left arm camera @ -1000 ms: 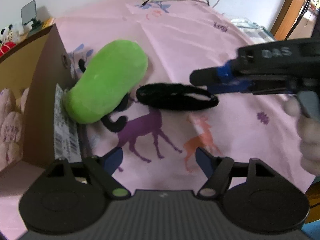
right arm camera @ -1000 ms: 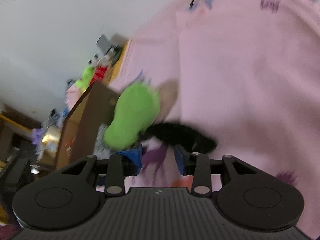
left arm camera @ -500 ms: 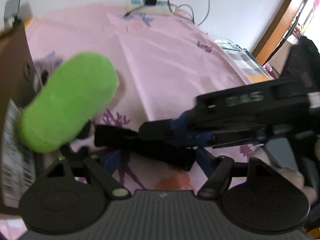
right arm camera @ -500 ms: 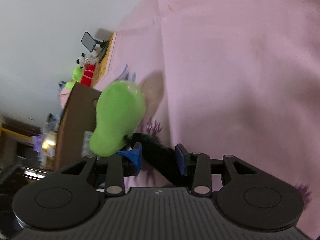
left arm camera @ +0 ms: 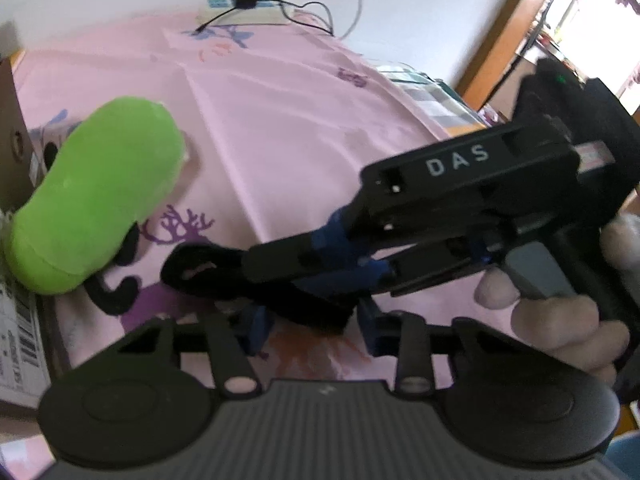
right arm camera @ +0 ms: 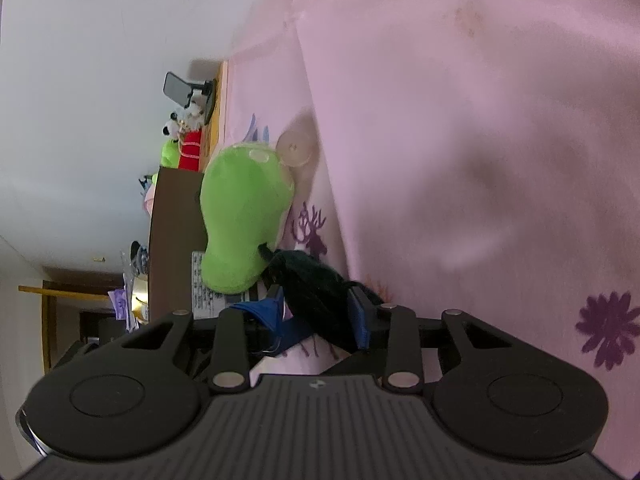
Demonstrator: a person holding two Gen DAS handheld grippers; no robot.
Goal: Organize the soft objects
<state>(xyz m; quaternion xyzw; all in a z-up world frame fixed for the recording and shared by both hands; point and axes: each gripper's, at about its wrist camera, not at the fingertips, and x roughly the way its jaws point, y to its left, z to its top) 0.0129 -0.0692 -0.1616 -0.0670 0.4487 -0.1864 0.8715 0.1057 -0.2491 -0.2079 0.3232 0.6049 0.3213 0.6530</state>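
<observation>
A green plush toy (left arm camera: 100, 192) lies on the pink cloth against a brown cardboard box (left arm camera: 12, 148); it also shows in the right wrist view (right arm camera: 244, 220). A black soft loop (left arm camera: 208, 272) lies in front of it. My right gripper (left arm camera: 280, 276) reaches in from the right, turned on its side, with its fingers around the black loop (right arm camera: 316, 292). My left gripper (left arm camera: 312, 328) is open just behind the same loop, its blue pads either side of it.
The cardboard box (right arm camera: 176, 240) stands at the left with more plush toys (right arm camera: 188, 136) behind it. A power strip with cables (left arm camera: 248, 12) lies at the table's far edge by the wall. A wooden door frame (left arm camera: 500, 44) is at the right.
My right gripper has swung in from the right and closed in around the black loop. My left gripper has come forward and low toward the loop.
</observation>
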